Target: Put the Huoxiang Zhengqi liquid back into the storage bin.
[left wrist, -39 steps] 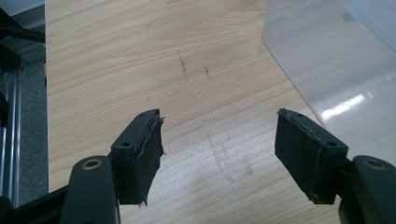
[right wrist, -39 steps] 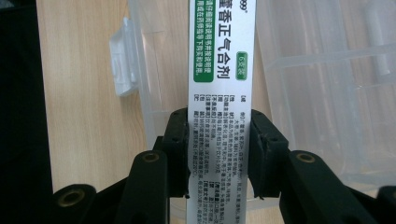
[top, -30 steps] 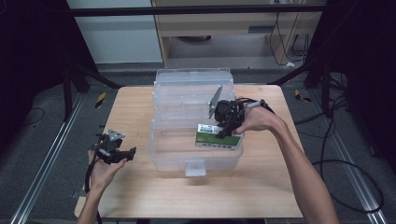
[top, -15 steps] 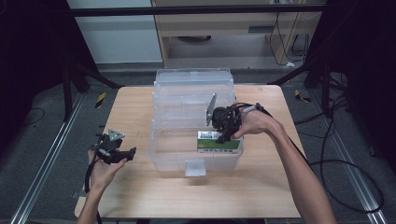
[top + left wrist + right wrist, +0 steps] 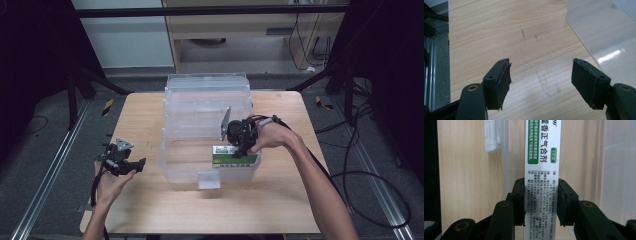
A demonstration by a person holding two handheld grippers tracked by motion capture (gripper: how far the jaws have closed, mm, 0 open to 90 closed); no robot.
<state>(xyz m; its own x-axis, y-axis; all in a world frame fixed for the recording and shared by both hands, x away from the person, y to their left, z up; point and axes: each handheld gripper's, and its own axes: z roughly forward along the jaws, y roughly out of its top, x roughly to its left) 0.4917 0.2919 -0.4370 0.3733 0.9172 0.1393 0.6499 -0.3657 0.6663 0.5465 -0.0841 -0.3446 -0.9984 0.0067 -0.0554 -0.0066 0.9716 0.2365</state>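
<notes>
Pale wooden table [image 5: 150, 120], clear plastic bin [image 5: 207, 130], flat green-and-white carton [image 5: 542, 170] between jaws

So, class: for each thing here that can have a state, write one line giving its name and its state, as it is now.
Green and white box: gripped between the right gripper's pads, inside the bin near its front wall.
Clear plastic bin: open on the table, lid lying back behind it.
Right gripper: shut on the box, reaching into the bin.
Left gripper: open, nothing between its pads, over bare wood beside the bin.
</notes>
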